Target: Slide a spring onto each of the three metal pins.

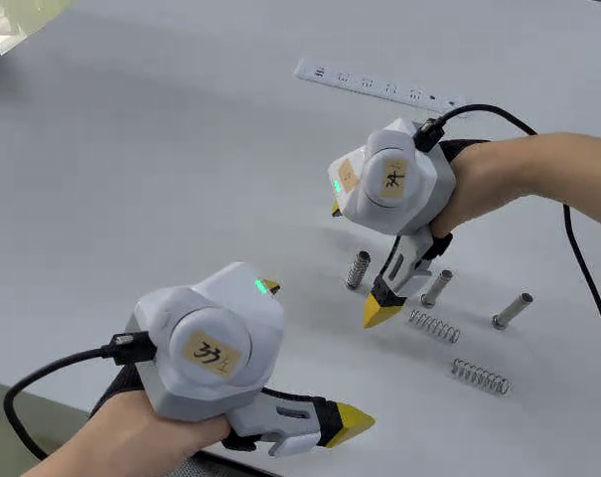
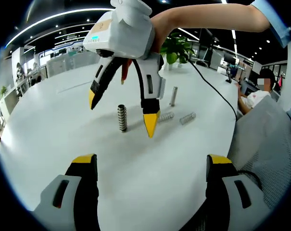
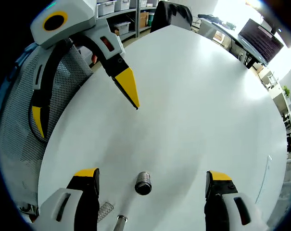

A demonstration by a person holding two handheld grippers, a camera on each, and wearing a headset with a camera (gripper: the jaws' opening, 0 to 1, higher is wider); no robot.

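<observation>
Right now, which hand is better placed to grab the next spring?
Right. The right gripper hangs with open jaws over the sprung pin, with a loose spring and a bare pin just beside it. The left gripper sits farther back from them.

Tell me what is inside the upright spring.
Seen from above, the upright spring shows a dark round centre; its coils cover the rest, so what fills it is hidden.

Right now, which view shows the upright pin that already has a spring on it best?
Left gripper view: the pin with its spring stands side-on at full height, with the coils distinct. The head view shows the same pin small and from a high angle. The right gripper view looks down on its top end, so its length is foreshortened.
</observation>
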